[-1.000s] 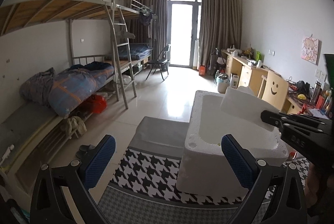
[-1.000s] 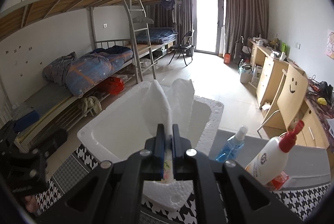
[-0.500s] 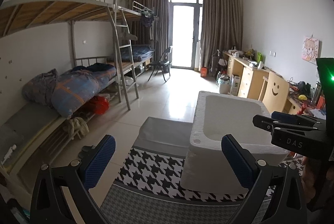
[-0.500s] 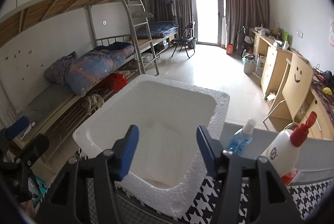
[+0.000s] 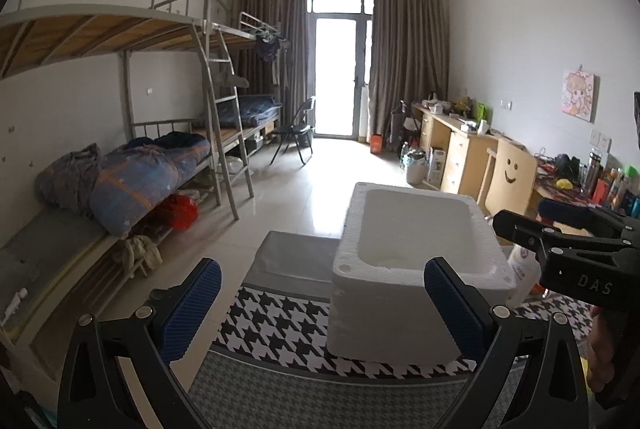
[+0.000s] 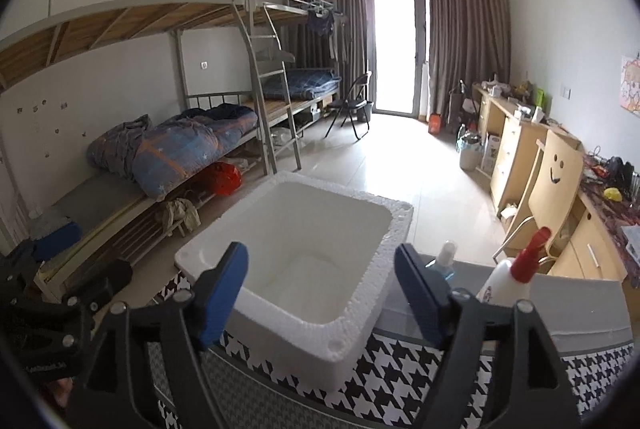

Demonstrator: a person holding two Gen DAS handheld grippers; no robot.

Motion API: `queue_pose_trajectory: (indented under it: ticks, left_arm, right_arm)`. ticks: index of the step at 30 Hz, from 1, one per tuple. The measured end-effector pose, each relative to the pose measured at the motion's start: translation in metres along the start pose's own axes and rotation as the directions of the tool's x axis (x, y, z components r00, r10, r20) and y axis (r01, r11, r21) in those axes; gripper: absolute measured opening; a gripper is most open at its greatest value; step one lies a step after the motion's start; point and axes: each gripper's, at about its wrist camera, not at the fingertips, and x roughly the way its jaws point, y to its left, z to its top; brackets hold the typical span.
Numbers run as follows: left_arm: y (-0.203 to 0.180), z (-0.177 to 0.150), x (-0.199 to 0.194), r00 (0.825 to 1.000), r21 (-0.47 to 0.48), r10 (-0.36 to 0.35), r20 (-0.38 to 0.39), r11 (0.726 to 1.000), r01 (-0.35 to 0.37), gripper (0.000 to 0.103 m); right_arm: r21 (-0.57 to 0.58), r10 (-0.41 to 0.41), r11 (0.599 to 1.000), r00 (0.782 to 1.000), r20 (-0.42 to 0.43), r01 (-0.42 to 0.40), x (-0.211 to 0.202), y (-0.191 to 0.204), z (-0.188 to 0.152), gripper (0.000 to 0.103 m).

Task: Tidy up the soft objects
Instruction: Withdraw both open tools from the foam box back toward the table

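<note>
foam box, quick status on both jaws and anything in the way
Left gripper open, empty. Right gripper open, jaws just been opening, nothing between them. Foam box upright on houndstooth cloth. White squeeze bottle beside it.

I see the white foam box (image 6: pixel 304 269) sitting upright and open-topped on the houndstooth-patterned cloth (image 6: pixel 404 373). Its walls are thick with a rough, beaded rim, and its hollow looks white and bare as far as I can see inside.

White foam box (image 6: pixel 296 261) on black-and-white houndstooth cloth (image 6: pixel 400 369); gripper pads (image 6: pixel 218 297) blue, bottle cap (image 6: pixel 528 261) red
</note>
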Motion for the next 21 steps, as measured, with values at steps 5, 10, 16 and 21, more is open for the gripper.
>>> queue_pose_trajectory:
  ticks: [5, 10, 16, 21]
  left_arm:
    - [-0.004, -0.002, -0.012, 1.000, 0.000, -0.015, 0.005, 1.000, 0.015, 0.102]
    - [-0.010, -0.006, -0.019, 1.000, -0.002, -0.018, 0.007, 1.000, 0.018, 0.102]
    - [-0.020, -0.009, -0.028, 1.000, 0.013, -0.023, 0.014, 1.000, 0.023, 0.102]
    - [-0.026, -0.013, -0.036, 0.999, 0.014, -0.046, 0.017, 0.999, 0.046, 0.102]
  right_arm:
    - [0.001, -0.016, 1.000, 1.000, 0.017, 0.016, -0.013, 0.002, -0.006, 0.082]
    - [0.010, -0.022, 1.000, 0.999, 0.030, 0.022, -0.028, -0.005, -0.011, 0.082]
    - [0.020, -0.027, 0.999, 0.999, 0.045, 0.026, -0.045, -0.010, -0.021, 0.082]
    - [0.021, -0.038, 0.999, 0.997, 0.070, 0.036, -0.061, -0.012, -0.030, 0.083]
